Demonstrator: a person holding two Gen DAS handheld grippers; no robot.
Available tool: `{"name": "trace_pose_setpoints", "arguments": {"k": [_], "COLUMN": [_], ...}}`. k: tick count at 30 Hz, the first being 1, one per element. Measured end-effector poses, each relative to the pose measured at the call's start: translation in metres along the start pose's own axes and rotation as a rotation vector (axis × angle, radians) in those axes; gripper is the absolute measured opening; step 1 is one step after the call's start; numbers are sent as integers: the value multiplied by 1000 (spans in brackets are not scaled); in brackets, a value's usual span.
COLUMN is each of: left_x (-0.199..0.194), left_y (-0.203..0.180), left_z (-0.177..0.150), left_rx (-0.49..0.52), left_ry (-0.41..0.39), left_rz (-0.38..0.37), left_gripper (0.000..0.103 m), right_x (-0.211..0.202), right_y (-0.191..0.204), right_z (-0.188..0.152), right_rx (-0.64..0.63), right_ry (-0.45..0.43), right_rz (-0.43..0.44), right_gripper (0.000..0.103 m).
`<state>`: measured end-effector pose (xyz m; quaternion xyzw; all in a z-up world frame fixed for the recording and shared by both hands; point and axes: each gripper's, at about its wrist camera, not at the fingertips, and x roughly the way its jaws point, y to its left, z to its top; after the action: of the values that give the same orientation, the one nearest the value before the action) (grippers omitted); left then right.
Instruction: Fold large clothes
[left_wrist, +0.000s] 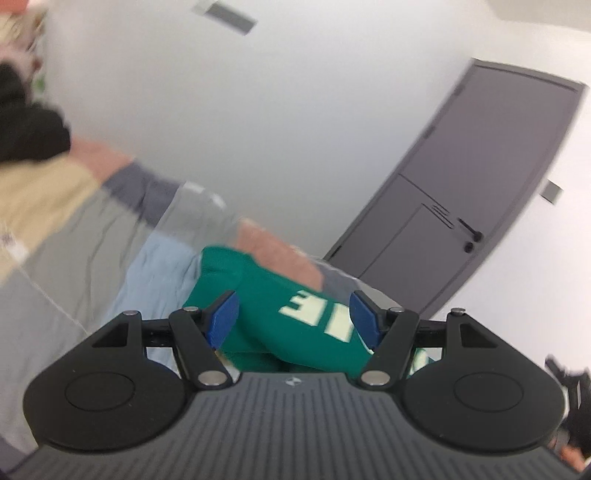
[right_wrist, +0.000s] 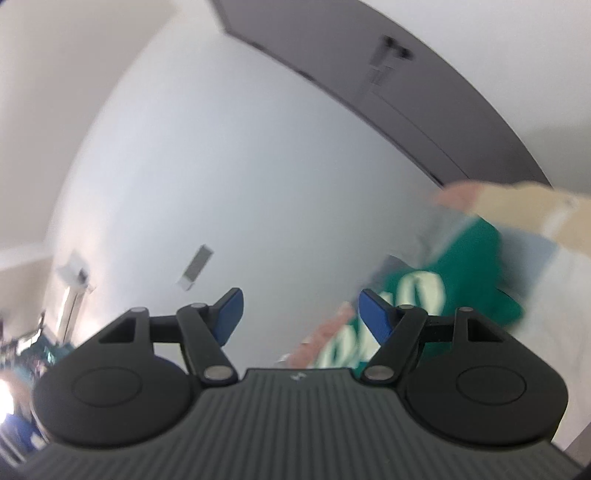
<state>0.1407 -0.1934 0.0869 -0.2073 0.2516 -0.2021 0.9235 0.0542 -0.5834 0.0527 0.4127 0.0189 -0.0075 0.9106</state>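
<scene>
A green garment with pale letters (left_wrist: 266, 291) lies bunched on a pile of other clothes. In the left wrist view it shows through the gap of my left gripper (left_wrist: 294, 319), whose blue pads (left_wrist: 223, 319) stand wide apart and do not pinch the cloth. My right gripper (right_wrist: 301, 315) is open too, with only white wall between its blue pads (right_wrist: 229, 314). The green garment (right_wrist: 454, 273) sits to the right, behind the right finger and not touching it. Both views are blurred.
Around the green garment lie beige, grey, pink and light-blue clothes (left_wrist: 66, 236), with something black (left_wrist: 26, 125) at the far left. A grey door (left_wrist: 480, 177) stands in the white wall behind. Cluttered objects (right_wrist: 33, 350) show at the lower left of the right wrist view.
</scene>
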Motion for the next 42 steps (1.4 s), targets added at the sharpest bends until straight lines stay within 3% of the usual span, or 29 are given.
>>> {"name": "trace_pose_setpoints", "arguments": {"k": [9,12,19,32,42], "left_x": [-118,-146,-188,-199,-193], "left_y": [-69,-77,-79,-76,-61], "left_z": [6,-6,-42,-95,-102], "left_rx": [223,250,304,431,439], "left_ry": [-40,-29,-22,-17,-10], "left_rz": [-67,-122,-112,-79,-45], "left_gripper": [72,73,73,74,75], "right_x": [-62,-83,-111,-136,-144], "right_y": [109,129,150,164,161], "right_z": [-12,-29,-80,-140,-162], "right_rx": [-248,-340,-536,-720,-706], "right_ry": [33,44,114,167,190], "right_rz": [89,81,-6,-166,-237], "right_gripper": [72,72,72,72,72]}}
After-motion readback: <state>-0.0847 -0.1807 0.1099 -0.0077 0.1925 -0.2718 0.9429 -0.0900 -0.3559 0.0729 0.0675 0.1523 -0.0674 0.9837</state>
